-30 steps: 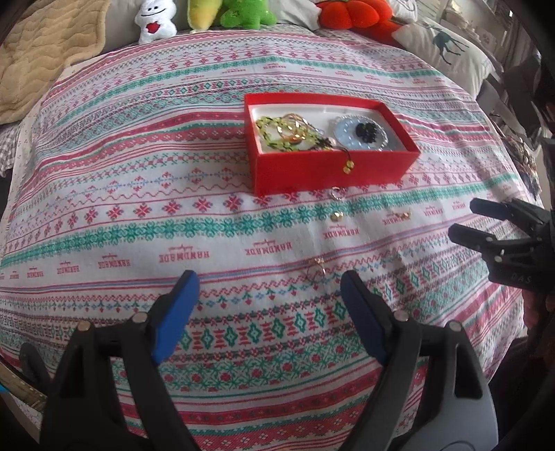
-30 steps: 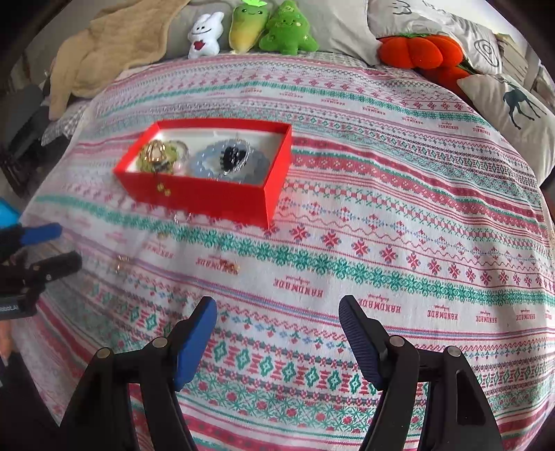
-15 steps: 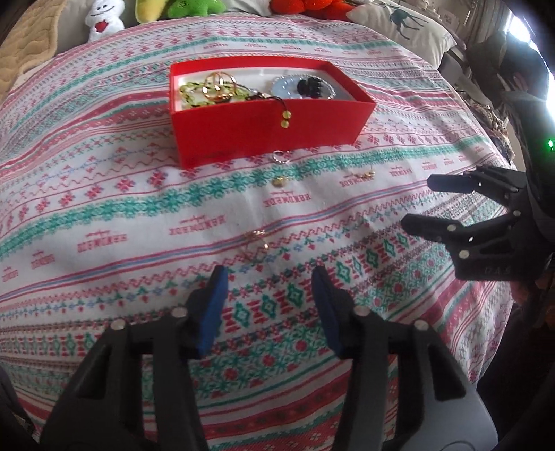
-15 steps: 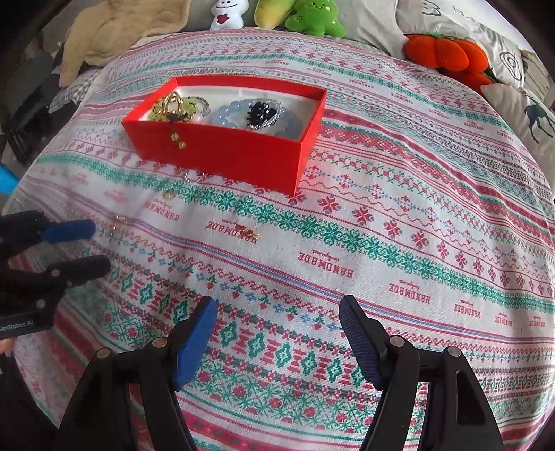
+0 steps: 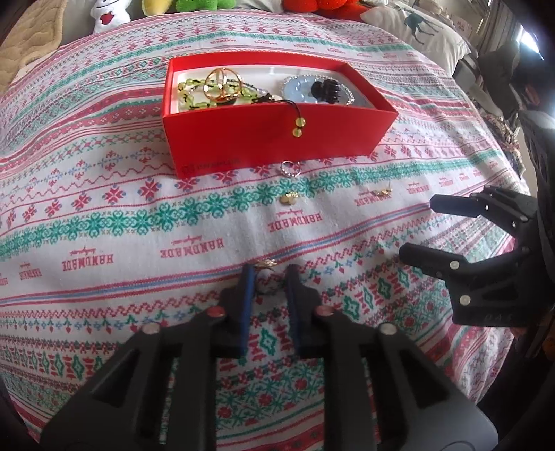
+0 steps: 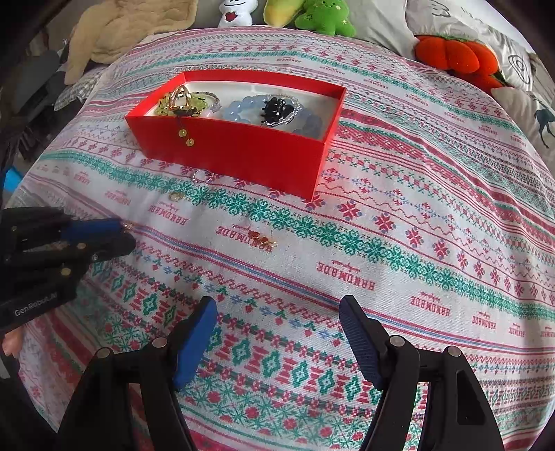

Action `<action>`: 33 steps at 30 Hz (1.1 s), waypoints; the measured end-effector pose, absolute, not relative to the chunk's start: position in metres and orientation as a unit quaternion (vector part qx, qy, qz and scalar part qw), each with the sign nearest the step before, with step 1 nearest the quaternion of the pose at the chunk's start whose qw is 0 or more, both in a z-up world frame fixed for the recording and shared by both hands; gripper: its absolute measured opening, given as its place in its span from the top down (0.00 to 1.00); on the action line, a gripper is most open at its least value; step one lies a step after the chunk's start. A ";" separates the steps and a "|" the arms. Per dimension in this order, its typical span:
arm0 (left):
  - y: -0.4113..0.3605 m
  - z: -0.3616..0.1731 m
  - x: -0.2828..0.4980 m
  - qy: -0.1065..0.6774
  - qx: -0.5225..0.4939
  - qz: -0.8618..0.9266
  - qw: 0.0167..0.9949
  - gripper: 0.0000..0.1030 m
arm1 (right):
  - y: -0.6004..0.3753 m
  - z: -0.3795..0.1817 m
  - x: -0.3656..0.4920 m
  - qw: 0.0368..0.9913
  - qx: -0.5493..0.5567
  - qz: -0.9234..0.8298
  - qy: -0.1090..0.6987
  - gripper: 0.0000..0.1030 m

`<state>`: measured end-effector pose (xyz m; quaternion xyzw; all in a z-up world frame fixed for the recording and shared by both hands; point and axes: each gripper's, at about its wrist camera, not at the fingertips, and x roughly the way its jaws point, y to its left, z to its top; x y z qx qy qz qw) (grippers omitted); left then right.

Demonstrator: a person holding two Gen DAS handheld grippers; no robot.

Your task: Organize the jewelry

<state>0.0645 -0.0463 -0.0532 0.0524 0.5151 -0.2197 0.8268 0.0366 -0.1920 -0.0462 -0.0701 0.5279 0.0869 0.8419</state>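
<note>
Left tool (image 5: 269,277) nearly together around gold ring (image 5: 266,264) on bed, to box it (image 5: 274,138); right tool (image 6: 277,333) apart, idle.

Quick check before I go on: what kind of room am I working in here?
Most likely a bedroom, working on a bed. The patterned bedspread covers a soft, rounded surface, plush toys line its far edge, and pillows sit at the far right. The red jewelry box rests on the spread.
</note>
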 end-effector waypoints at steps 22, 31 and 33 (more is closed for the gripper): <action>-0.045 -0.050 0.063 0.514 0.058 -0.203 0.832 0.84 | -0.192 -0.052 0.062 0.864 -0.032 0.110 0.490 0.66; -0.037 -0.048 0.062 0.514 0.057 -0.196 0.833 0.84 | -0.186 -0.051 0.066 0.861 -0.037 0.124 0.491 0.90; -0.037 -0.048 0.062 0.514 0.056 -0.195 0.833 0.84 | -0.183 -0.050 0.066 0.861 -0.047 0.124 0.492 0.90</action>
